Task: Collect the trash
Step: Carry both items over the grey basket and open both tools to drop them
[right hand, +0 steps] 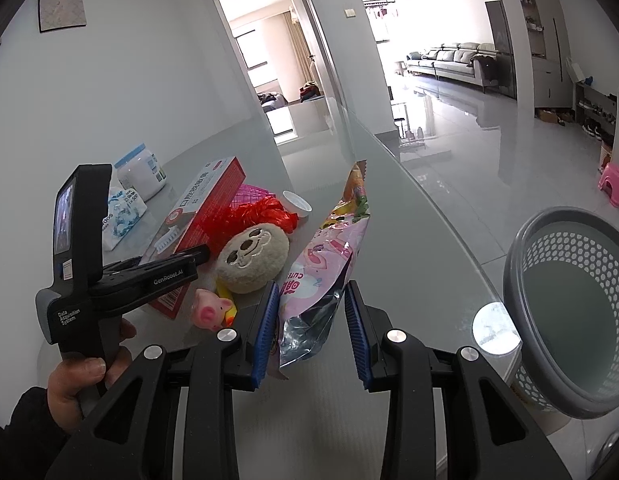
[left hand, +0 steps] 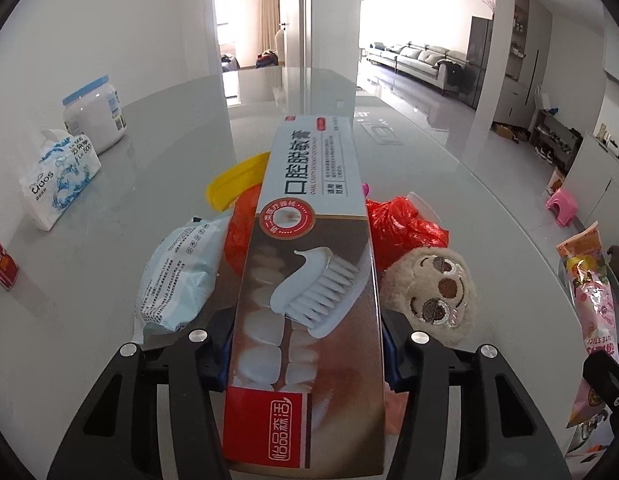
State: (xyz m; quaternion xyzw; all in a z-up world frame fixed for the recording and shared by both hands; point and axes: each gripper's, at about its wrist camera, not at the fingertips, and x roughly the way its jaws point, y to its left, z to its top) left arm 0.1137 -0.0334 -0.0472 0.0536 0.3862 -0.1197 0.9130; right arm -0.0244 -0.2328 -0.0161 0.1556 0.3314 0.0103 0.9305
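The left gripper (left hand: pixel 307 344) has its jaws clamped on the sides of a toothpaste box (left hand: pixel 309 264), which points toward 12 o'clock over the grey glass surface (left hand: pixel 109 240). At 3 o'clock of the box lies a plush toy face (left hand: pixel 431 288), at 9 o'clock a wet-wipes pack (left hand: pixel 177 268), and behind it crumpled red plastic (left hand: pixel 401 226). The right gripper (right hand: pixel 311 332) holds a pink snack wrapper (right hand: pixel 329 256) upright between narrow jaws. A grey perforated wastebasket (right hand: pixel 569 308) sits at 3 o'clock, tipped toward the camera.
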